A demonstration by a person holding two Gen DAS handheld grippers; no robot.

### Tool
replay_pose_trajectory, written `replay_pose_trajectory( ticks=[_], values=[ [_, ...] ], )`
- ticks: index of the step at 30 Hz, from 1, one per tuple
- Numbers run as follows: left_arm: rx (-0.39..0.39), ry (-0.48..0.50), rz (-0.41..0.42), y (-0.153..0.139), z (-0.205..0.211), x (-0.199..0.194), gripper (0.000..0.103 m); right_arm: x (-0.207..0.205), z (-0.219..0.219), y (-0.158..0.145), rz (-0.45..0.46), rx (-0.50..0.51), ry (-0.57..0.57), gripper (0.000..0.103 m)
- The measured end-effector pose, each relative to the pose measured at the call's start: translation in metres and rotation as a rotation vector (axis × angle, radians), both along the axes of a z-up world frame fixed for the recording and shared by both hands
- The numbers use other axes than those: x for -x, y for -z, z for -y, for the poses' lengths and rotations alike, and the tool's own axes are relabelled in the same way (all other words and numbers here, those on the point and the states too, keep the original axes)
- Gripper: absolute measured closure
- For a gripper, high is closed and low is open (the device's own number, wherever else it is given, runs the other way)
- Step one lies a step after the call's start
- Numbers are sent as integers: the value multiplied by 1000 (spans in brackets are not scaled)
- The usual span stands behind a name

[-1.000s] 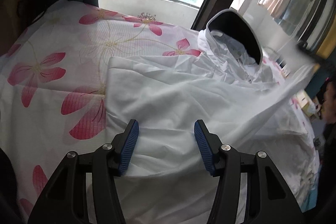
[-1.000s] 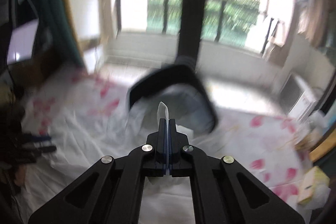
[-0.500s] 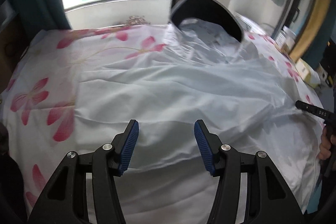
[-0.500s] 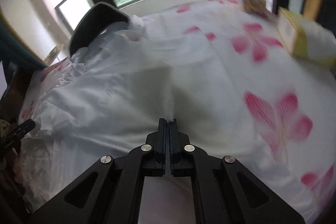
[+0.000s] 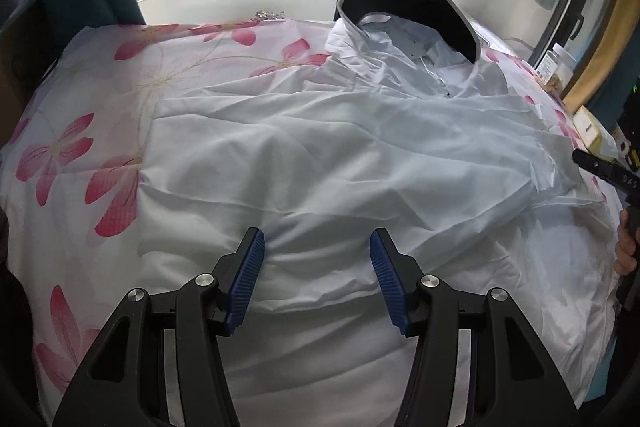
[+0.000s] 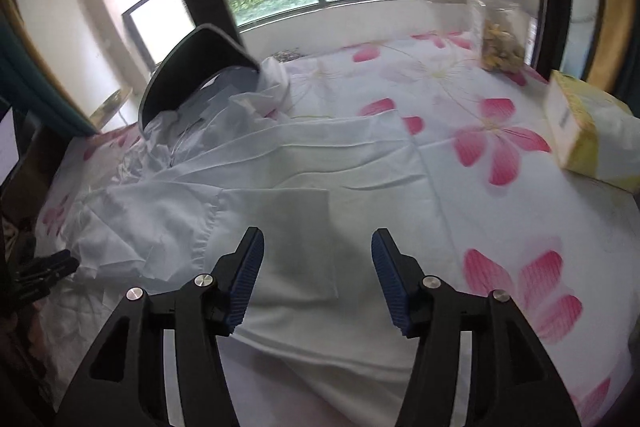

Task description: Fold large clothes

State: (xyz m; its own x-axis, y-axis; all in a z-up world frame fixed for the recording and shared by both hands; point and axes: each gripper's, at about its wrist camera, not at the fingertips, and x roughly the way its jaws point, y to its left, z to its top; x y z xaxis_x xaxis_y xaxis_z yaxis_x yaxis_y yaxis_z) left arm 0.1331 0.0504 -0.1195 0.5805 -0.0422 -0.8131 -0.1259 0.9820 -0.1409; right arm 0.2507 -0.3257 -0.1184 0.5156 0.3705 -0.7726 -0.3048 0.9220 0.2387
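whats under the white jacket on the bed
The white jacket lies spread on a floral bedsheet, whose pink flowers show around its edges. Whatever lies directly beneath the fabric is covered, so nothing else can be confirmed.

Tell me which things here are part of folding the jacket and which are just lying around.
Part of the job:
white hooded jacket, spread on the floral bedsheet
left tool, open
right tool, open

Just lying about:
yellow tissue pack
clear jar by the window
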Motion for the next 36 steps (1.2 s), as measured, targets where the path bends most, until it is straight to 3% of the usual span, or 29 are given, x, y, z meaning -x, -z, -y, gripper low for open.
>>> replay_pose_trajectory(
  ticks=[1, 3, 15, 21, 27, 36],
  values=[
    [0, -6, 0, -1, -2, 1, 45, -1, -4, 5, -19, 29, -10, 78],
    [3, -16, 3, -2, -5, 3, 45, 2, -4, 10, -21, 60, -15, 86],
    [-18, -35, 2, 3, -20, 22, 45, 36, 43, -3, -26, 86, 76, 86],
    [-11, -52, 2, -3, -26, 27, 45, 41, 36, -14, -2, 114, 61, 84],
    [8, -67, 71, -25, -37, 33, 45, 36, 17, -24, 24, 123, 15, 70],
    [48, -70, 102, -41, -50, -11, 44, 2, 1, -31, 48, 145, -13, 68]
  ],
)
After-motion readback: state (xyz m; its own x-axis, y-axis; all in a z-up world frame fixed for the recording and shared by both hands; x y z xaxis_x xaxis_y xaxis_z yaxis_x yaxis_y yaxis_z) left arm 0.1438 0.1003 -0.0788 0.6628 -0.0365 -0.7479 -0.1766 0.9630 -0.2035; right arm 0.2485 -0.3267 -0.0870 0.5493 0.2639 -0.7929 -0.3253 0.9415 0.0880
